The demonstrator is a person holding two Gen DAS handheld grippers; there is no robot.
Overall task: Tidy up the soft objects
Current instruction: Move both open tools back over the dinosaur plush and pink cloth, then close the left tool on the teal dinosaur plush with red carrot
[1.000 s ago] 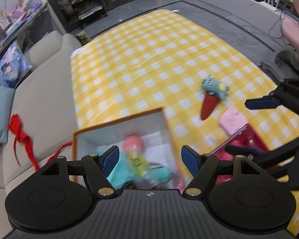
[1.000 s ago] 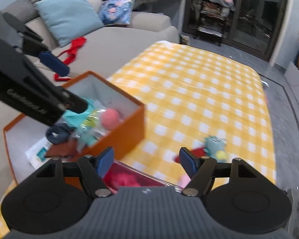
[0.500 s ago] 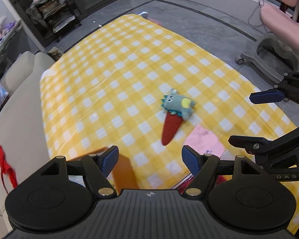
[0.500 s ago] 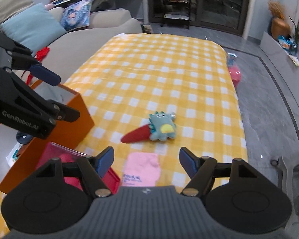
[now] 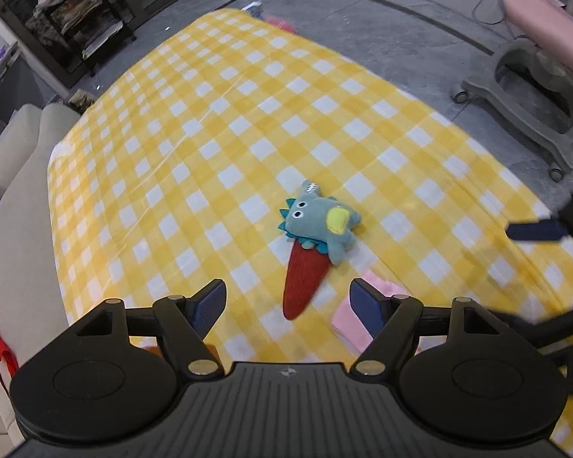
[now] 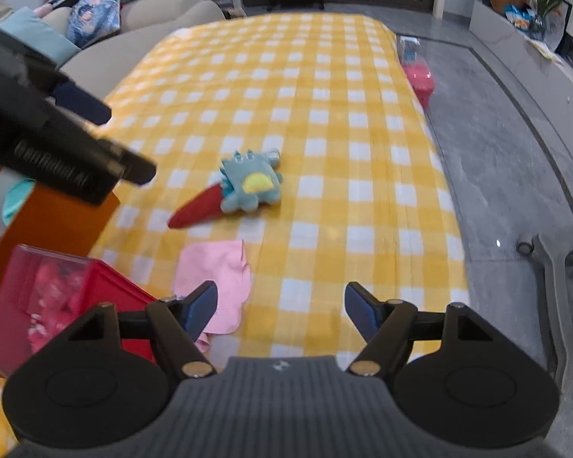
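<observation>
At the far left of the right wrist view stands the orange box [image 6: 63,215], with a teal soft thing just showing inside it; it looks like the bin for the soft things. Just in front of it sits a red case [image 6: 57,290] with pink stuff inside. Above them the left gripper [image 5: 288,303] hangs with its jaws spread and nothing between them, aimed down at the cloth [image 5: 217,145], its line running onto the red tail of the plush [image 5: 317,225], so it looks set to take that one. The plush lies flat in the middle of the cloth, apart from the box. The pink rag [image 6: 217,278] lies near it, toward the grippers. The right gripper [image 6: 280,307] is spread and empty too, its left finger over the rag's edge, likely going for it.
</observation>
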